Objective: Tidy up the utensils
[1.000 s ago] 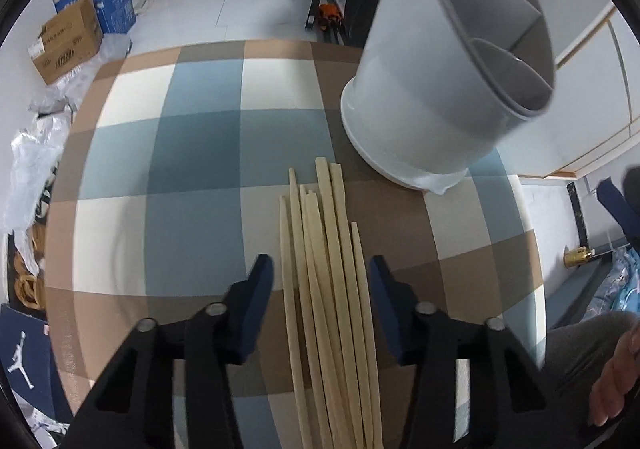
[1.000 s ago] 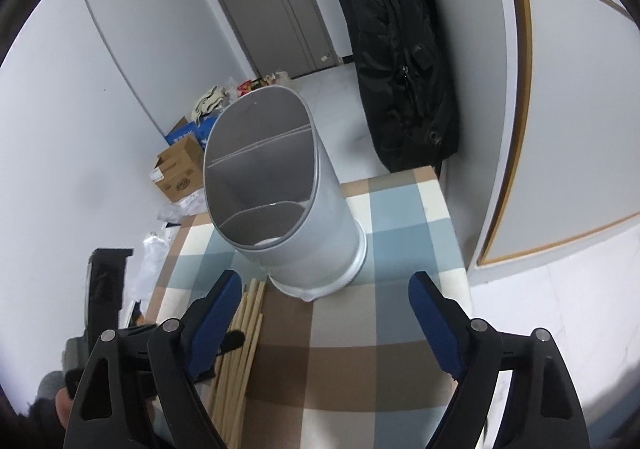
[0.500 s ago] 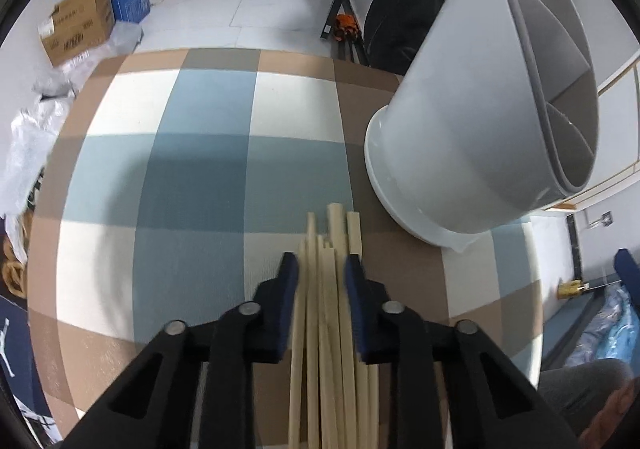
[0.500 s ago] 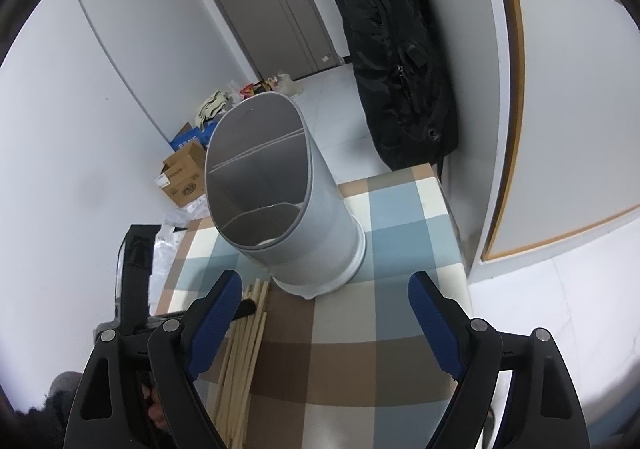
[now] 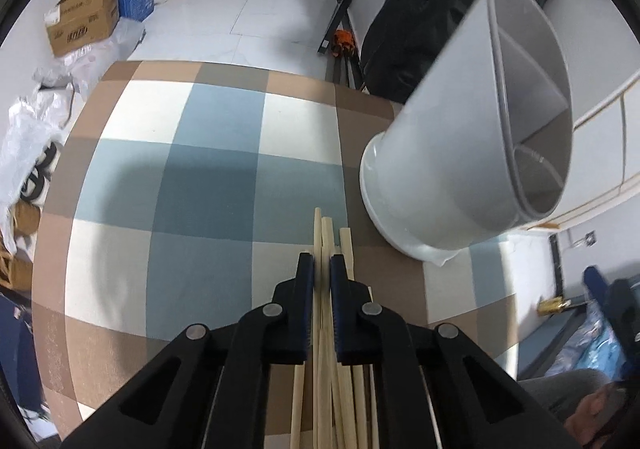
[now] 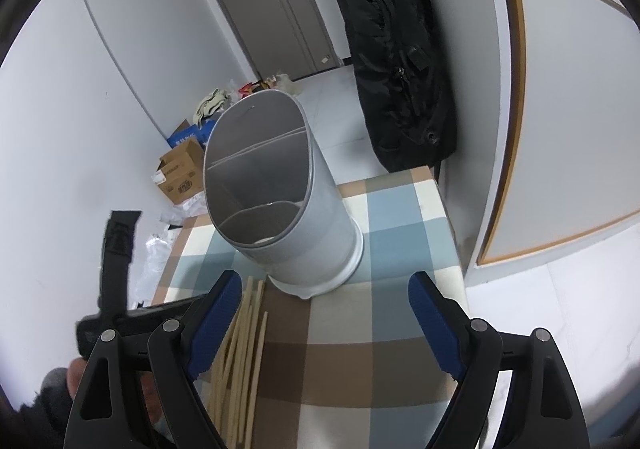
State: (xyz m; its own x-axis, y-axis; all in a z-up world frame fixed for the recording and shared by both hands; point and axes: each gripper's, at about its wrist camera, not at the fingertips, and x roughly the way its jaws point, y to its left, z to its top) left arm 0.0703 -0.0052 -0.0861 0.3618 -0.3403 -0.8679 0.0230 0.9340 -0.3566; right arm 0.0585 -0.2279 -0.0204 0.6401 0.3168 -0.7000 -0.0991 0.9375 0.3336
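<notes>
- Left wrist view: the left gripper [image 5: 322,269], whose jaws stood wide apart around the pile a second ago, has drawn them in until only a narrow slot is left, and they now pinch a few of the wooden chopsticks [image 5: 325,233] from the middle of the bundle; other sticks lie outside the jaws on either side, on the checked tablecloth [image 5: 208,185]
- The grey utensil holder [image 5: 460,153], divided into compartments, stands on the cloth just beyond and to the right of the stick tips, not touching them
- Judgement: the grasp looks made, so the next step is likely to lift the pinched sticks and tip them into a compartment; loose neighbours may drag along or slip
- Right wrist view: the right gripper [image 6: 324,309] has barely moved, its jaws wide apart and holding nothing, hovering over the cloth with the holder straight ahead and the chopsticks low at its left; every compartment that shows looks empty
</notes>
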